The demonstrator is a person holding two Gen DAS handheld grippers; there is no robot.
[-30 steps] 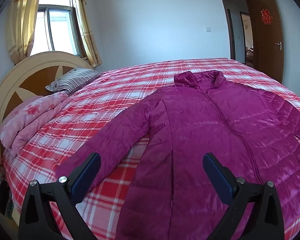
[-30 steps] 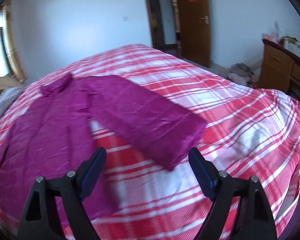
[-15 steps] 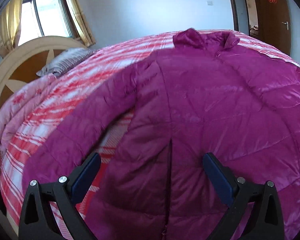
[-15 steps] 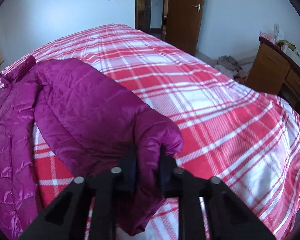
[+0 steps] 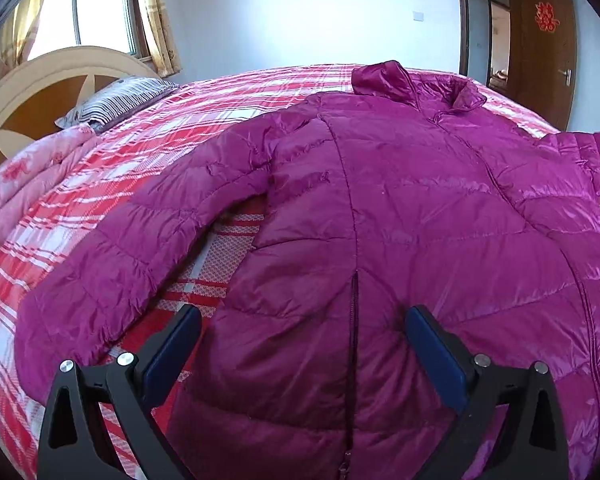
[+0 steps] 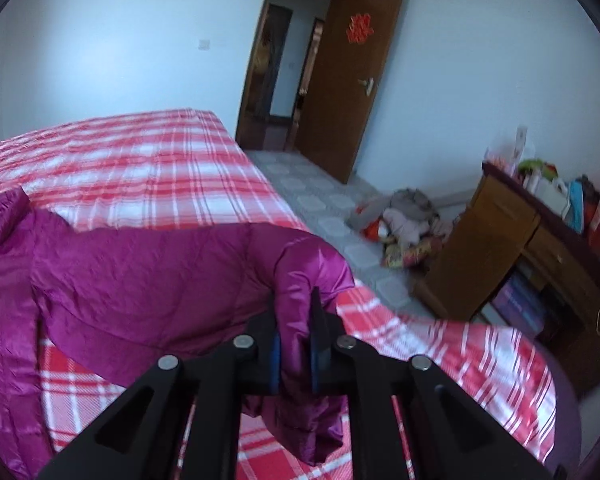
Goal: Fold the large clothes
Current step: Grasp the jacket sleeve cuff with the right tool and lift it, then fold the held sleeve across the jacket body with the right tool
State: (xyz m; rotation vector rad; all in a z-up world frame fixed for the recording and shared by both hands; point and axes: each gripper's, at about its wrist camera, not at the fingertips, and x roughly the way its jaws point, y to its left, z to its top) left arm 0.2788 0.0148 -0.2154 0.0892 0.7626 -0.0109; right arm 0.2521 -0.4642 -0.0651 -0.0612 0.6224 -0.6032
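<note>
Left gripper [image 5: 302,344]: jaws spread wide, holding nothing, poised low over the lower front of the jacket [image 5: 380,208], one finger on either side of its pocket zip.
Right gripper [image 6: 294,354]: jaws clamped on the jacket's sleeve cuff, lifted clear of the bed.

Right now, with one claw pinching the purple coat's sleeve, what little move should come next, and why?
Probably carry the sleeve across onto the coat's front. The right claw is shut on the cuff of the shiny purple quilted coat, with the sleeve lifted off the red plaid bedspread. The coat's body lies flat, and the left claw hangs open above the hem, holding nothing.
</note>
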